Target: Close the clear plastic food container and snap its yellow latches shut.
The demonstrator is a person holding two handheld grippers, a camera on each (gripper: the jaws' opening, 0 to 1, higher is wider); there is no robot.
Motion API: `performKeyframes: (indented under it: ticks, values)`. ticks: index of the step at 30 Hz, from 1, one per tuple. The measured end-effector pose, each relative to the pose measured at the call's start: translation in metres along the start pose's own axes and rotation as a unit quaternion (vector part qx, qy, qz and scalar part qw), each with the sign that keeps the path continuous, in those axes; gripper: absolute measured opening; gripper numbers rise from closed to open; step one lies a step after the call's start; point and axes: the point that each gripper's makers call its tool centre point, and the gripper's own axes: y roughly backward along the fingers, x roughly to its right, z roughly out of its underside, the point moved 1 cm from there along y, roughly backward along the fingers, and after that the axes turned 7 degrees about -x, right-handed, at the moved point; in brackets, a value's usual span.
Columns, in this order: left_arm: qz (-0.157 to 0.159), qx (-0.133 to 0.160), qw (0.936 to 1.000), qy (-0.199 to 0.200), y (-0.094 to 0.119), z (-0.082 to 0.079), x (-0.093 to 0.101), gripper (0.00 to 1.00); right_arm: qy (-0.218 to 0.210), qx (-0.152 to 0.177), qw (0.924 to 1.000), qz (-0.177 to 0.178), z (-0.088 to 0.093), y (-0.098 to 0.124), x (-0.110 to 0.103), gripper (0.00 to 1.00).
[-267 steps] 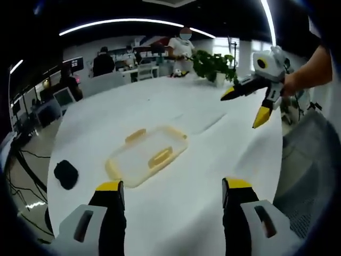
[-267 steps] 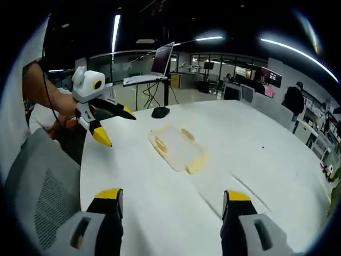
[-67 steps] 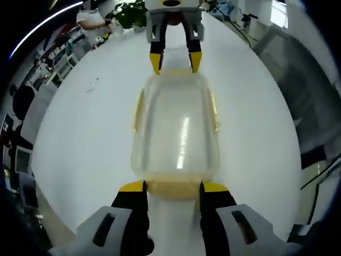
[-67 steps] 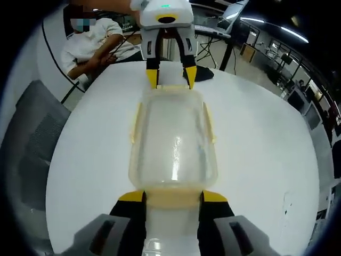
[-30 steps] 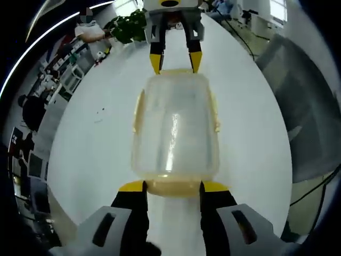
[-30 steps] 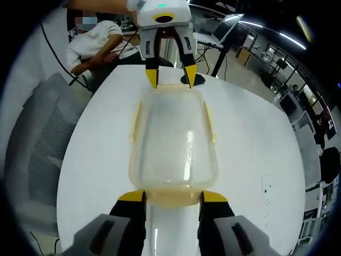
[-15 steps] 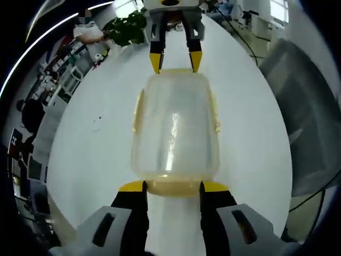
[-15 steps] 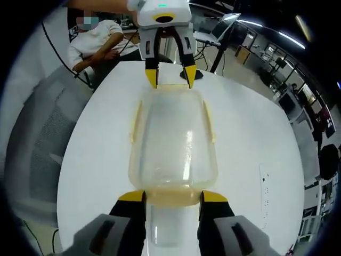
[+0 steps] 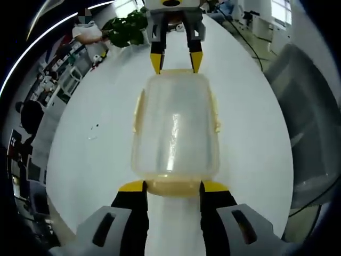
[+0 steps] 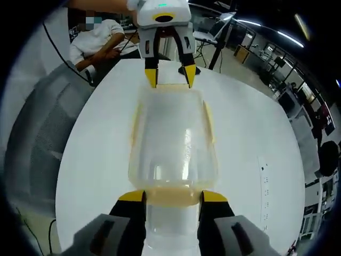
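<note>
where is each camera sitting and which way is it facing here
Left gripper view: rides on the left gripper, looks along its jaws down the clear container on the white table; the right gripper faces it at the far end.
Right gripper view: rides on the right gripper, looks the opposite way along the container; the left gripper is at the far end, with a seated person's sleeve behind it.
Shared: container, table, both grippers, each at one end latch.

The left gripper view looks down along its jaws, close over the container [image 9: 175, 133], facing the right gripper [image 9: 176, 57]; the right gripper view faces back, seemingly equally close; both share container [image 10: 173, 146], table [image 10: 101, 149].
</note>
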Motion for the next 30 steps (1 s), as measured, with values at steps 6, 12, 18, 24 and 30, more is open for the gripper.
performKeyframes:
  ticks: [6,12,18,24,30]
  values:
    - [0.002,-0.002,1.0,-0.003,-0.007,-0.016,0.0,0.35,-0.003,0.0,1.0,-0.002,0.016,0.002,0.001,0.35]
    - [0.008,-0.001,1.0,-0.001,-0.017,-0.032,0.001,0.35,-0.004,-0.003,1.0,-0.005,0.035,0.005,0.001,0.35]
    - [0.012,0.002,0.9999,-0.001,-0.023,-0.044,0.001,0.35,-0.005,-0.005,0.9999,-0.007,0.048,0.007,0.002,0.35]
    - [0.013,0.002,0.9999,0.001,-0.028,-0.05,0.001,0.35,-0.004,-0.007,0.9999,-0.008,0.056,0.008,0.003,0.35]
    - [0.018,0.003,0.9998,0.004,-0.034,-0.057,0.001,0.35,-0.002,-0.01,0.9999,-0.011,0.064,0.008,0.004,0.35]
